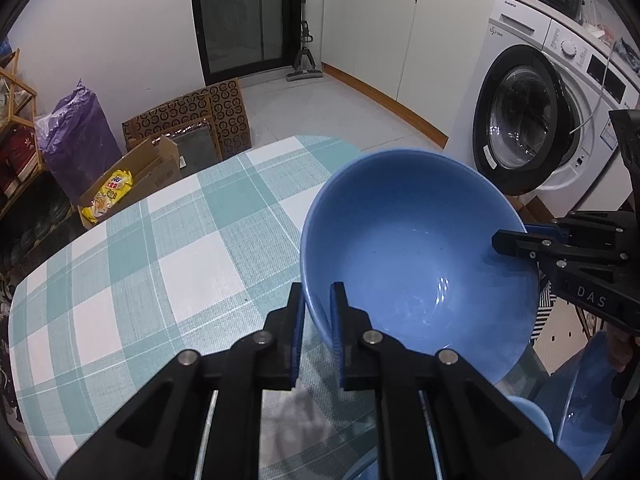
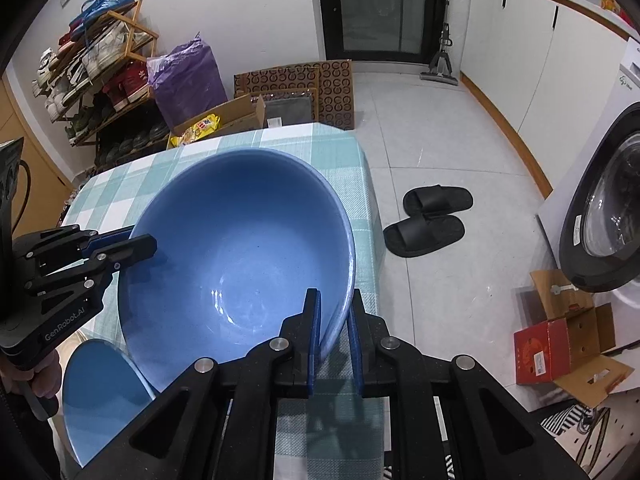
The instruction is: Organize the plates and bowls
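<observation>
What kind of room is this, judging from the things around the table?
Probably a home kitchen or utility area that also serves as an entryway: a front-loading washing machine stands beside white cabinets under a counter, and a rack of shoes stands against the wall.

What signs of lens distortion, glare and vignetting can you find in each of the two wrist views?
Left wrist view: black corners, the washing machine bowed, small glints low inside the blue bowl. Right wrist view: the same dark rim, cabinet fronts curved, glints on the bowl's floor, everything sharp.
</observation>
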Tool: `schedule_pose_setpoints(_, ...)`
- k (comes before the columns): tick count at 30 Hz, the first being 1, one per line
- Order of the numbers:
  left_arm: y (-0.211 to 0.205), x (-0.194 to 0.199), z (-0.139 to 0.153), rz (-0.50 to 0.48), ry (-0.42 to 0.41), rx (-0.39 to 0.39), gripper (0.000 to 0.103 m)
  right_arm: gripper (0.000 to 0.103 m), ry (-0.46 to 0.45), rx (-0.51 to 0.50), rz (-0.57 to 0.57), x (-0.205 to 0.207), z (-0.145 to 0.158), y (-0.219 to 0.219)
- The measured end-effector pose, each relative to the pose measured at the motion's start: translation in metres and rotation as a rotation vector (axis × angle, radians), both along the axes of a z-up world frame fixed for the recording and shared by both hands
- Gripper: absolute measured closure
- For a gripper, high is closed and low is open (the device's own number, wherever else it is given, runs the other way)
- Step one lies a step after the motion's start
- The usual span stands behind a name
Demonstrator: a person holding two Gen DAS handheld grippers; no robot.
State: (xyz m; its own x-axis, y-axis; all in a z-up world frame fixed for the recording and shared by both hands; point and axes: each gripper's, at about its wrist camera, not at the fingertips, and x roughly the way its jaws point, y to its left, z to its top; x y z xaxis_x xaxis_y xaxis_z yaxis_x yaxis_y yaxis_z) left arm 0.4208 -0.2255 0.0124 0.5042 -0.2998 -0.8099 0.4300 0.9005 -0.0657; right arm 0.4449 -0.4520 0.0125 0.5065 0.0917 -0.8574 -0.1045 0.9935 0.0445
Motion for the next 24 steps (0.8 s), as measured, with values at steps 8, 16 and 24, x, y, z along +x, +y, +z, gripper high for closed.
schedule_pose_setpoints(8, -0.002, -0.007, 0.018, 0.002, -0.036, -0.034, 0.093, 0.090, -0.054, -0.010, -0.006, -0.011, 0.022, -0.006)
schedule_pose_setpoints(16, -0.003, -0.025, 0.046, -0.010, -0.079, -0.054, 0.093, 0.090, -0.106, -0.021, -0.013, -0.034, 0.058, -0.006)
schedule_pose_setpoints(24, 0.000, -0.051, 0.073, -0.016, -0.121, -0.066, 0.093, 0.090, -0.151, -0.028, -0.011, -0.063, 0.092, -0.001)
